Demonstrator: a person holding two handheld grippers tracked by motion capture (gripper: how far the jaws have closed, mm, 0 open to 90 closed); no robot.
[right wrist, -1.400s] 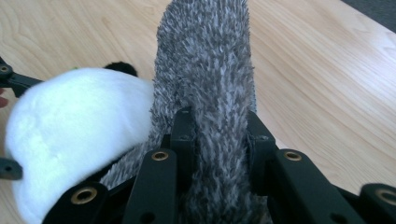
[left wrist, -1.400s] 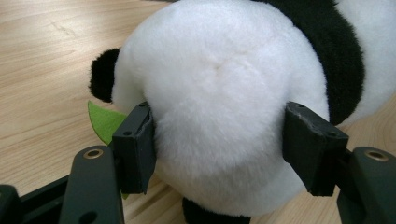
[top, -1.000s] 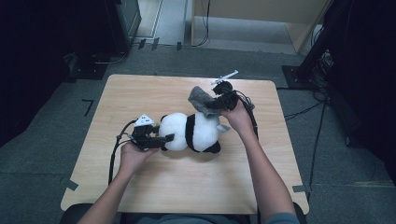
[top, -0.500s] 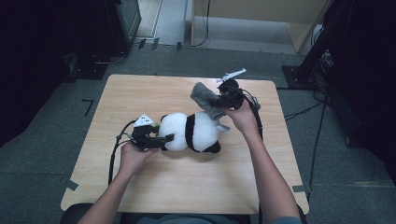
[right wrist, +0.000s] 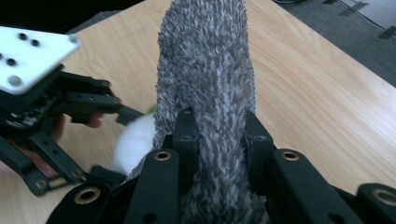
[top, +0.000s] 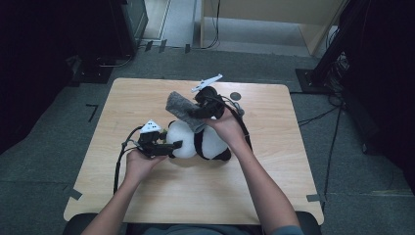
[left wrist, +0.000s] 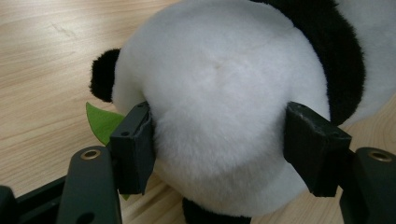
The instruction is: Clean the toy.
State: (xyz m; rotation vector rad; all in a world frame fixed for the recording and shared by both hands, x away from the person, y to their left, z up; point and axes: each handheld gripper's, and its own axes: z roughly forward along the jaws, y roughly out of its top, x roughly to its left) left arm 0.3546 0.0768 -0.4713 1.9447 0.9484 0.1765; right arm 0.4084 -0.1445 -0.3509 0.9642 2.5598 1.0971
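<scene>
A black and white panda plush [top: 208, 144] lies on the wooden table [top: 274, 166]. My left gripper [top: 172, 145] is shut on its round white head [left wrist: 219, 107], with a pad [left wrist: 135, 147] pressing into the fur on each side. A green leaf [left wrist: 103, 122] sticks out beside the head. My right gripper [top: 198, 112] is held above the panda, shut on a grey furry cloth [top: 180, 108]. In the right gripper view the cloth [right wrist: 205, 70] stands up between the jaws of the right gripper [right wrist: 217, 135]. The left gripper [right wrist: 56, 107] and the white fur [right wrist: 133, 140] are below it.
A small dark disc [top: 236, 96] lies on the table behind the right hand. Cables trail from both grippers across the tabletop. Dark equipment [top: 129, 22] and a black stand [top: 333, 58] are on the floor beyond the table.
My right gripper has moved left and up with the grey cloth, which now hangs over the panda's middle. The left gripper and the panda have stayed put.
</scene>
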